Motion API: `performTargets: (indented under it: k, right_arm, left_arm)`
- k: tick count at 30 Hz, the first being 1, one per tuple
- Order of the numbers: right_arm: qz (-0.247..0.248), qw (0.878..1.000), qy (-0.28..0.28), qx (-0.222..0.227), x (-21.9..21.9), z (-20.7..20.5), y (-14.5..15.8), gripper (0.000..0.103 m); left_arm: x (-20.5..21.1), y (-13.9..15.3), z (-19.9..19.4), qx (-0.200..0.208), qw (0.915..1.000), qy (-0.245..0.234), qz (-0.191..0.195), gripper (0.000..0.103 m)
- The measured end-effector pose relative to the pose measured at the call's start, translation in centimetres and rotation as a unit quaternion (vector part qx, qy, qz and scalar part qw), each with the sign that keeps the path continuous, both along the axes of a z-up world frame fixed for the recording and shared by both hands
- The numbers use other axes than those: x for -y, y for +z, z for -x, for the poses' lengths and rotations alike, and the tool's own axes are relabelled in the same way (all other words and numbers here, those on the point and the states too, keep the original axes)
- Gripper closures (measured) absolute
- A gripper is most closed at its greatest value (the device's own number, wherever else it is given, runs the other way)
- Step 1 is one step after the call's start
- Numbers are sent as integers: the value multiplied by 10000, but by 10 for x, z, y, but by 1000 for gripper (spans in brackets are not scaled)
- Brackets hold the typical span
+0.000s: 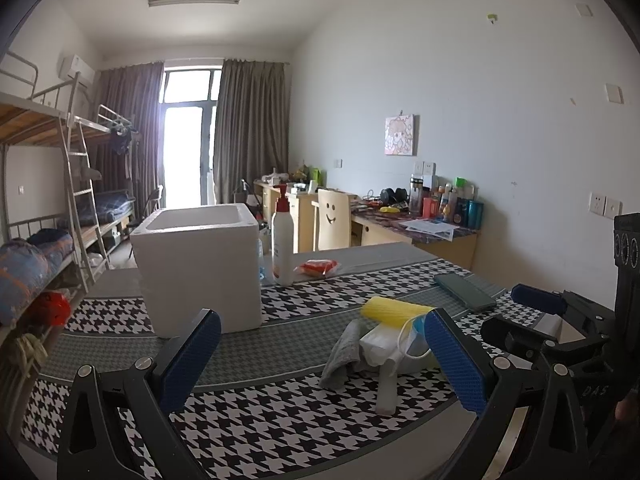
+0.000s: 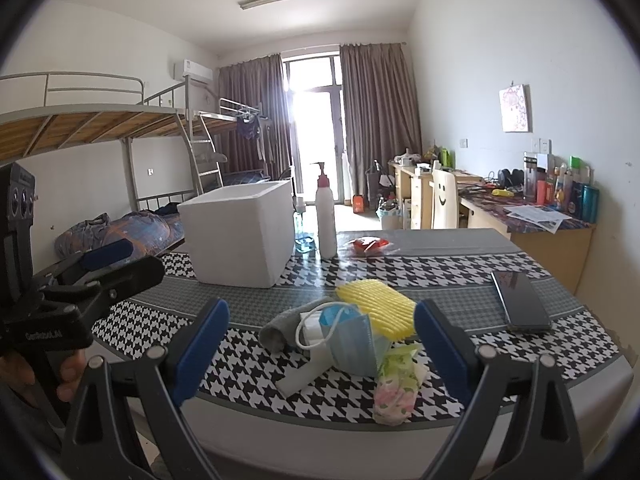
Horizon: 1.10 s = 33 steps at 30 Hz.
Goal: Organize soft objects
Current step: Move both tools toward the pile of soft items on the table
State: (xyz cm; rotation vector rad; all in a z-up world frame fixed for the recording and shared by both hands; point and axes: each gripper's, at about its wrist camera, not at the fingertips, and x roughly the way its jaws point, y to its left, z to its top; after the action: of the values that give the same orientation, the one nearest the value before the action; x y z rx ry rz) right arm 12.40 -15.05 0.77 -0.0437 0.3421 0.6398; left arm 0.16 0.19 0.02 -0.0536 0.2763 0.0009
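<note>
Soft stuff is heaped together: yellow ribbed sponge (image 2: pixel 376 314), blue face mask (image 2: pixel 356 340), grey cloth (image 2: pixel 280 328). White foam box (image 2: pixel 240 232) at 10 o'clock, probably the bin (top open). Left gripper (image 1: pixel 320 360) and right gripper (image 2: pixel 320 352) spread wide, empty, framing the heap.

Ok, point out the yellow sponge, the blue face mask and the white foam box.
yellow sponge (image 2: pixel 376 309), right wrist view, middle of its ribbed top.
blue face mask (image 2: pixel 354 340), right wrist view, centre of the pleated panel.
white foam box (image 1: pixel 200 272), left wrist view, middle of its front wall.
</note>
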Motion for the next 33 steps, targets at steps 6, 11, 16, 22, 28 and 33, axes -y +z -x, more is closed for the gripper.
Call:
performTargets:
  k: [6,11,16,22,28,33]
  right_arm:
    - [-14,10000,-7,15,0,1,0,7]
    - [-9,10000,-11,11,1,0,-1,7]
    - [-2,10000,-14,-12,0,-1,-1,7]
    - [13,10000,-48,-34,3,-2,-2,7]
    - [54,9999,-61,-105,2,-6,-6,7]
    - [111,9997,-84,-180,-1,-15,-7,7]
  left_arm:
    - [-1,1,0,-4,10000,5,19,1]
    - [-2,1,0,-31,10000,-7,13,1]
    - [-3,0,-1,-64,10000,13,24,1]
    - [-3,-1,-3,-89,10000,14,30,1]
    - [-5,-6,-12,-225,9997,-11,37,1]
    - [-4,-9,-21,-304,9995,-92,-31,1]
